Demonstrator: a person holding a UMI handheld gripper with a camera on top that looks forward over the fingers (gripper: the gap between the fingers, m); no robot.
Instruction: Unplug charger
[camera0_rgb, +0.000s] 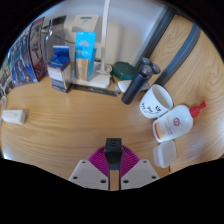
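My gripper (113, 153) is held low over a wooden table (70, 125). A small black block, apparently the charger (113, 148), sits between the tips of the two magenta pads (100, 160), which press on it from both sides. The charger is lifted clear of any socket; no socket or power strip shows near it. No cable shows on it.
Blue and white boxes (84, 50) stand at the back left by the wall. A black cylinder (140, 80) leans beyond the fingers. White bottles with red print (172, 122) lie to the right, with a small white object (165, 153) nearer. A white block (14, 116) lies far left.
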